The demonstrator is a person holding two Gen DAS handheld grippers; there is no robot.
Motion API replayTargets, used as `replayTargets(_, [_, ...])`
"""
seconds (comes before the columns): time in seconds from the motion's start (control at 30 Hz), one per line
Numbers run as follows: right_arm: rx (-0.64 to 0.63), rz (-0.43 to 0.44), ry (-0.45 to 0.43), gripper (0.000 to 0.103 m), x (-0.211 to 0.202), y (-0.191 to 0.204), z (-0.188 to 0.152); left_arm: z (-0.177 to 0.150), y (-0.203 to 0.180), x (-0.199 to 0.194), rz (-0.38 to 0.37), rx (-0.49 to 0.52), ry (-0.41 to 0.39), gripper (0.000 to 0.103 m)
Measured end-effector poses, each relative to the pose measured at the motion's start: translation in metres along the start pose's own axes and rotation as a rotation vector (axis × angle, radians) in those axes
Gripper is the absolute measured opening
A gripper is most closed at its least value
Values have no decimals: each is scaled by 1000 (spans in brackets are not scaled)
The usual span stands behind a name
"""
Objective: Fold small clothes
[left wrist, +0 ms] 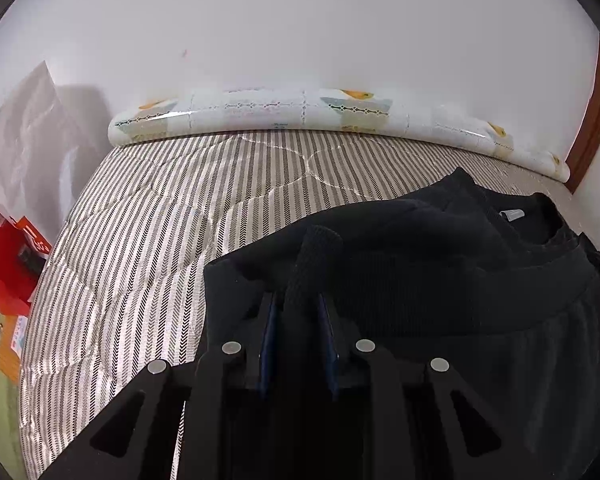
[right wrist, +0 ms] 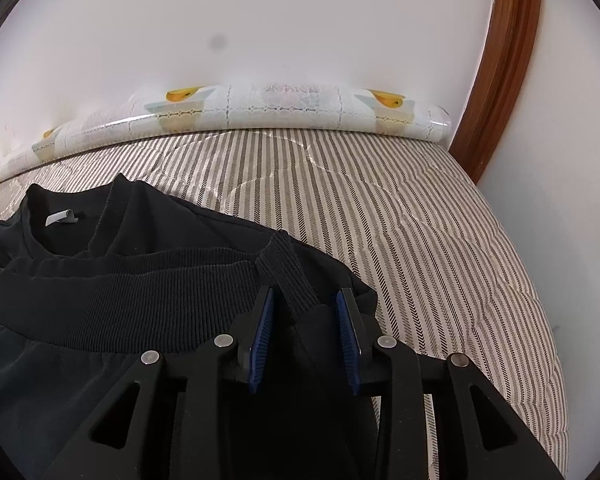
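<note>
A fold is being finished: the ribbed bottom band of the black top (left wrist: 440, 280) has been brought up toward the neck, and the cloth is being set down on the striped bed cover (left wrist: 140, 240).

On the left, the left gripper (left wrist: 298, 308) is seen almost closed, with a thin ribbed strip of the hem (left wrist: 316, 264) pinched between its blue pads (left wrist: 269, 332). The strip stands up a little from the rest of the cloth.

In the middle, the top is seen lying flat on the bed cover, doubled over. It is dark, soft and a bit thick — the ribbed band runs across it like a belt. Behind the band the round neck hole can be seen, with a small grey tag (right wrist: 60, 217) inside it. Farther back, a rolled sheet with yellow fruit pictures (right wrist: 260, 112) lies along the white wall.

On the right, the right gripper (right wrist: 306, 312) is seen partly open. The same kind of ribbed strip lies between its blue pads (right wrist: 262, 332), but it is not squeezed — gaps show on both sides.

Next, it is judged that the left pinch should be let go too. Both claws should then be drawn back gently, so the fold is not dragged open. A side fold is likely needed after that.
</note>
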State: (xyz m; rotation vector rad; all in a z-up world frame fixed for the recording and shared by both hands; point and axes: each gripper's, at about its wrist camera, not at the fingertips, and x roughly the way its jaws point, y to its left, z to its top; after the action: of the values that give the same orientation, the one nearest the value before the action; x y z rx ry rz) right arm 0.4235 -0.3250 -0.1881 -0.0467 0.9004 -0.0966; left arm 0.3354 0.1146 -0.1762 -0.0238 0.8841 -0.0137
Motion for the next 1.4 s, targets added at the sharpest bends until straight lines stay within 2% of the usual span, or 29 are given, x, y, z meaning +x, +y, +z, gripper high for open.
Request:
replayTargets(0.9, [20, 15, 22, 34, 0, 0, 1, 0, -1, 0, 11, 10, 0, 22])
replayTargets(1.27, [41, 12, 24, 41, -2, -4, 3, 1, 2, -1, -13, -6, 2, 23])
replayTargets(1.3, [41, 5, 24, 43, -2, -4, 3, 2, 3, -2, -24, -12, 3, 25])
replayTargets(1.37, [55, -20, 27, 54, -2, -7, 4, 2, 8, -3, -51, -28, 10, 28])
replayTargets(1.4, [65, -11, 32, 54, -2, -9, 4, 1, 8, -4, -53, -27, 14, 31])
